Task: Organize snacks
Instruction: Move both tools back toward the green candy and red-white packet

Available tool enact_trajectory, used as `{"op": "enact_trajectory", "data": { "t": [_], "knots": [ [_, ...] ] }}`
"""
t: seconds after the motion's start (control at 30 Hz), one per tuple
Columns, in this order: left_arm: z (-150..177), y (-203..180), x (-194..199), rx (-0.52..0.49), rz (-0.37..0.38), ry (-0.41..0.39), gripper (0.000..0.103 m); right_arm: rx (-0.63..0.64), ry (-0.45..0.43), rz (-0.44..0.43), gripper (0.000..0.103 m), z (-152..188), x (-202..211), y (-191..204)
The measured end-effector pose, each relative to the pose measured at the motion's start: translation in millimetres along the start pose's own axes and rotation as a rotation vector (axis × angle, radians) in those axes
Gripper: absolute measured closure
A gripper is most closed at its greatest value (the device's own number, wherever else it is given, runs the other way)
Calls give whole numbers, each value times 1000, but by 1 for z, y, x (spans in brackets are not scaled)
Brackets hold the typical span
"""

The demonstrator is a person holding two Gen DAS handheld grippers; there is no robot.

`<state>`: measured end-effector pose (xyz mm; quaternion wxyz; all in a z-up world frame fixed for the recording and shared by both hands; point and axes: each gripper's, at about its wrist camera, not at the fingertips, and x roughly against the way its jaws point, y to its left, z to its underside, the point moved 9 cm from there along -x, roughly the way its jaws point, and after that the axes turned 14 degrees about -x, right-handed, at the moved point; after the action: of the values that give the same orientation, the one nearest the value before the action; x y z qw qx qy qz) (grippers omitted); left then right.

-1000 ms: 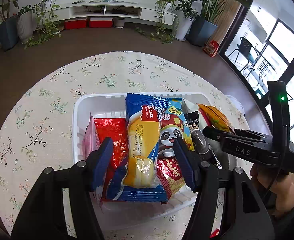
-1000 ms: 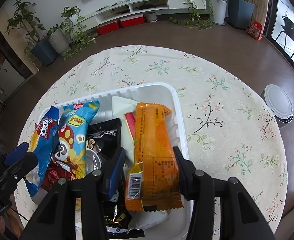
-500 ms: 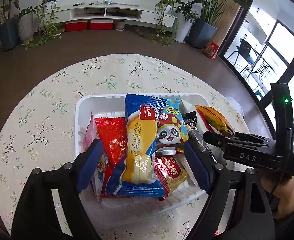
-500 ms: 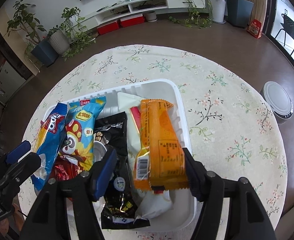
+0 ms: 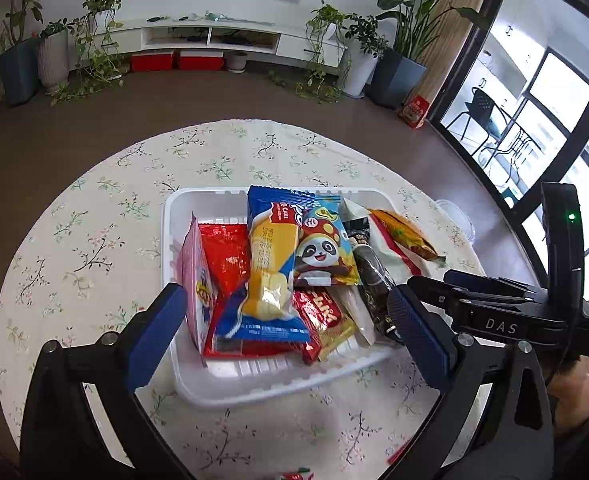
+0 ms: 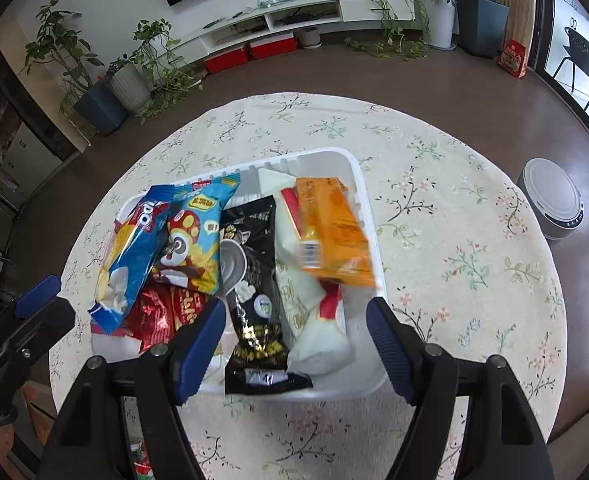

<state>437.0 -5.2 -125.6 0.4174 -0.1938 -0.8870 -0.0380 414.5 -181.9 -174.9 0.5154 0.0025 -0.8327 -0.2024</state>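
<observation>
1. orange packet (image 6: 334, 232): motion-blurred in the right wrist view; print unreadable.
2. red foil packet (image 5: 224, 256): largely covered by the pink packet (image 5: 194, 280) and the blue cake packet (image 5: 266, 264).
3. black packet (image 5: 368, 276): near end hidden behind a left claw finger (image 5: 418, 332).
4. red scrap (image 6: 140, 460) on the table (image 6: 454, 240): partly hidden by the right claw frame; identity unclear.
5. small red-green item (image 5: 294, 474): cut off by the bottom edge.

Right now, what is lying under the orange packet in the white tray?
The orange packet lies on a white packet with red print, beside the black packet in the white tray. What lies deeper, under the white one, is covered.
</observation>
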Motion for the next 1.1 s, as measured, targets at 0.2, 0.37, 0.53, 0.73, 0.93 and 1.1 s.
{"op": "enact_trajectory", "data": {
  "t": [0.2,0.37,0.53,0.73,0.93,1.1],
  "knots": [
    [19,-13,27,-7,14,-3,1,-4,5,-8,26,12,11,-8],
    [36,-12,57,-22,-40,-51,0,-28,-14,-50,25,24,30,-13],
    [65,-11,95,-34,-117,-118,0,3,-92,-124,17,45,69,-12],
    [120,-16,134,1,-160,-167,0,97,-170,-172,14,96,113,-9],
    [174,-41,143,1,-169,-117,0,141,-192,-170,14,150,132,-16],
    [205,-47,131,51,-182,9,0,158,-176,-151,14,186,132,-25]
  ]
}}
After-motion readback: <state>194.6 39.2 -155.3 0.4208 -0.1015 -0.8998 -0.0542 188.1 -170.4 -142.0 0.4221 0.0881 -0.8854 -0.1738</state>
